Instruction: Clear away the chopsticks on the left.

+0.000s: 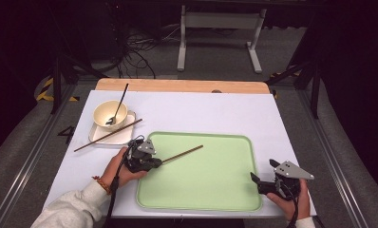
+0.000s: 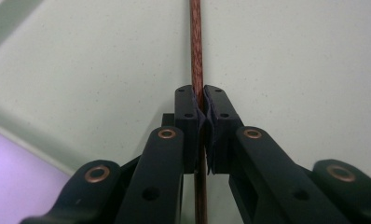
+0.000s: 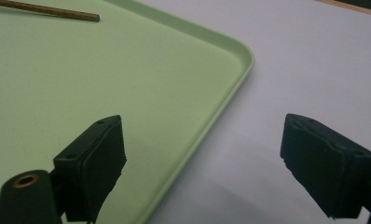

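My left gripper [image 1: 156, 163] is shut on a brown chopstick [image 1: 182, 154] at the left edge of the green tray [image 1: 225, 194]. The stick slants up and to the right over the tray. In the left gripper view the pads clamp the chopstick [image 2: 196, 56], which runs straight ahead above the tray floor [image 2: 291, 60]. A second chopstick [image 1: 108, 135] lies across the white dish [image 1: 98, 135] at the back left. My right gripper [image 1: 256, 181] stands open by the tray's right front corner; its view has the tray rim [image 3: 230, 93] between the empty jaws and the first chopstick's tip [image 3: 58, 11] far off.
A cream bowl [image 1: 104, 112] with a dark spoon [image 1: 119, 105] stands on the white dish. A white sheet [image 1: 201, 111] covers the table, with a wooden strip [image 1: 177, 85] along its far edge. Beyond the table are cables and a white metal frame [image 1: 220, 21].
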The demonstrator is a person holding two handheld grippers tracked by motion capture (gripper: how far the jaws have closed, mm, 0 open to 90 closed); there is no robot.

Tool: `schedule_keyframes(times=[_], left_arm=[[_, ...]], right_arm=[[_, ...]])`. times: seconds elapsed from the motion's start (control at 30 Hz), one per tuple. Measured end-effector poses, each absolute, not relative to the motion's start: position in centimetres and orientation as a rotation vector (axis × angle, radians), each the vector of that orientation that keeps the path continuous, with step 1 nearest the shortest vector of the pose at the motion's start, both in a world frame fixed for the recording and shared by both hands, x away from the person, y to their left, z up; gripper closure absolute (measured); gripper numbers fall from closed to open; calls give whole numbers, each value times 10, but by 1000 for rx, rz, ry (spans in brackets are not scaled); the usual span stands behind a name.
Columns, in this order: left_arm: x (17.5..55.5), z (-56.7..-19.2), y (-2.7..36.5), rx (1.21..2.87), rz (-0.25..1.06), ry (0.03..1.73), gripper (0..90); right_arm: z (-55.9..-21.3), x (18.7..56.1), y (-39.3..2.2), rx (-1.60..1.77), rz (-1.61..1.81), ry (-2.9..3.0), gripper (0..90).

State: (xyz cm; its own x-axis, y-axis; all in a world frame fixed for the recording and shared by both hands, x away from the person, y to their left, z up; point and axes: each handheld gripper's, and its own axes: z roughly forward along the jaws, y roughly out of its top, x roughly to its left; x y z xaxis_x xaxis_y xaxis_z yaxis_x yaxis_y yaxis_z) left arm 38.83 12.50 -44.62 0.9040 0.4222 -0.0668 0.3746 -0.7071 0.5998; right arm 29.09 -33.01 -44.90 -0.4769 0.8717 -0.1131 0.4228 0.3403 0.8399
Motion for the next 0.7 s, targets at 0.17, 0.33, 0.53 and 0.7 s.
schedule_keyframes(times=[0.17, 0.33, 0.53, 0.7], left_arm=[[381, -447, 117, 2374, 40, 704, 855], [369, -451, 105, 2289, -23, 796, 850], [352, -450, 104, 2289, 13, 728, 738], [358, -445, 100, 2267, 99, 571, 750]], right_arm=[[-449, 290, -331, 1125, 1043, 2048, 141], [-448, 290, -332, 1117, 1050, 2046, 140], [-445, 288, -332, 1099, 1070, 2022, 138], [-445, 288, -332, 1101, 1064, 2021, 138]])
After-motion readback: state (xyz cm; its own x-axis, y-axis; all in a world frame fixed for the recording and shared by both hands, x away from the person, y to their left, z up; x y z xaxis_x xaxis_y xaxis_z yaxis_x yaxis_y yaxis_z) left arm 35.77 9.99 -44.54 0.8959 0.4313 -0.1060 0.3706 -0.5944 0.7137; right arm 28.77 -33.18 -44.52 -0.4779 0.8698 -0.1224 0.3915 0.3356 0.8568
